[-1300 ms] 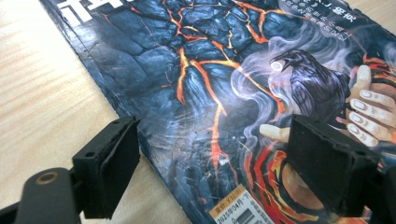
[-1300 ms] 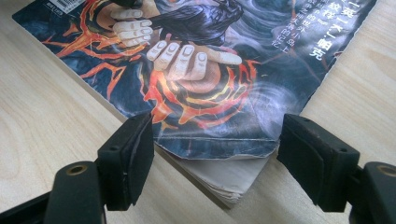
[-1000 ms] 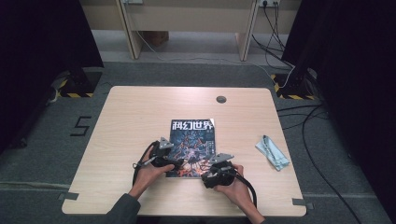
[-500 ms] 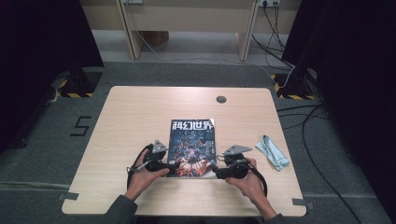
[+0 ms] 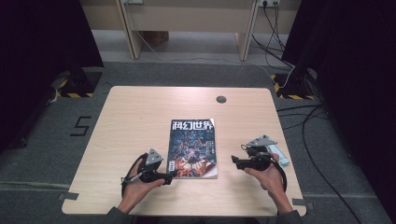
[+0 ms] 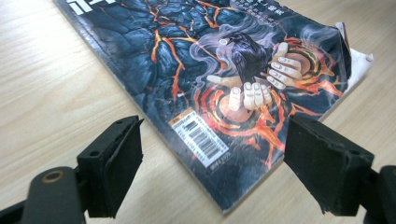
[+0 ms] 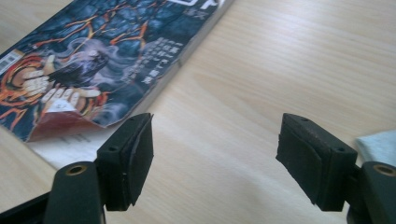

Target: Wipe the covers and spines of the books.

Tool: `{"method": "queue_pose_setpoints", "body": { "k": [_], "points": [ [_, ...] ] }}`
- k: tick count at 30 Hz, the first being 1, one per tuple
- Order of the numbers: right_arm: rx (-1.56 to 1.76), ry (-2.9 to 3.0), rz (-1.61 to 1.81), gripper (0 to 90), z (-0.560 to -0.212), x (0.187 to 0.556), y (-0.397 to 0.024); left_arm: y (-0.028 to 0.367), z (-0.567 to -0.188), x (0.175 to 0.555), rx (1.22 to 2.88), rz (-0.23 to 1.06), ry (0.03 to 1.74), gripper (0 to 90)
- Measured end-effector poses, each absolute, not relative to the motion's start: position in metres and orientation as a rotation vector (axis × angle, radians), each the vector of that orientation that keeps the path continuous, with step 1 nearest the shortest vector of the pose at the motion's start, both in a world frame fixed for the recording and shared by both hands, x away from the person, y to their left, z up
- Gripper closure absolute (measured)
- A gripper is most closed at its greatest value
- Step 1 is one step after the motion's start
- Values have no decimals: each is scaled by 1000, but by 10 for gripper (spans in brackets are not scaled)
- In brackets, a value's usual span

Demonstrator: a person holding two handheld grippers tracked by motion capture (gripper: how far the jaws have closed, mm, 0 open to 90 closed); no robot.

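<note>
A magazine [image 5: 194, 147] with a dark blue and orange cover lies flat at the table's middle, its near right corner curled up. My left gripper [image 5: 172, 176] sits just off the magazine's near left corner, pointing at it. In the left gripper view the left gripper [image 6: 215, 135] is open, and the barcode corner of the magazine [image 6: 210, 93] lies beyond its jaws. My right gripper [image 5: 235, 161] hangs to the right of the magazine, apart from it. Its jaws have just been opening and the right gripper [image 7: 217, 126] has only bare table between them, with the magazine [image 7: 93, 60] off to the left.
A light blue cloth [image 5: 278, 154] lies by the right hand, and the cloth [image 7: 378, 144] also shows at the right gripper view's edge. The wooden table [image 5: 140, 116] has a round cable hole [image 5: 221, 99] at the far side. Cables run across the floor on the right.
The right gripper has moved right, away from the magazine's near right corner. The left gripper has drawn back a little to the left and nearer the person.
</note>
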State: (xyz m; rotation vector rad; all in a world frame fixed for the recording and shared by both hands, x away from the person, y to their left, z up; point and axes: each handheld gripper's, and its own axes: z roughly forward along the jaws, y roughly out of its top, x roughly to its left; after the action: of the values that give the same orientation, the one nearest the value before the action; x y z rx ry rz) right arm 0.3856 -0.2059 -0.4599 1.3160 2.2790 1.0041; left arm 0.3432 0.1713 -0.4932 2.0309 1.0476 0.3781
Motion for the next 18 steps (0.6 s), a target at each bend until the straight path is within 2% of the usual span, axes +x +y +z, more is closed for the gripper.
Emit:
{"method": "queue_pose_setpoints", "body": {
  "k": [4, 7, 10, 18],
  "points": [
    [1321, 2245, 947, 327, -454, 387, -222, 176, -494, 334, 2032, 374, 1042, 189],
    [1341, 2213, 912, 418, -451, 390, -239, 178, -493, 329, 2027, 376, 1045, 189],
    [1361, 2184, 871, 461, -450, 391, -258, 180, -492, 320, 2031, 368, 1031, 189],
    [1439, 2128, 747, 531, -459, 396, -287, 181, -494, 307, 2044, 351, 1016, 189]
  ]
}}
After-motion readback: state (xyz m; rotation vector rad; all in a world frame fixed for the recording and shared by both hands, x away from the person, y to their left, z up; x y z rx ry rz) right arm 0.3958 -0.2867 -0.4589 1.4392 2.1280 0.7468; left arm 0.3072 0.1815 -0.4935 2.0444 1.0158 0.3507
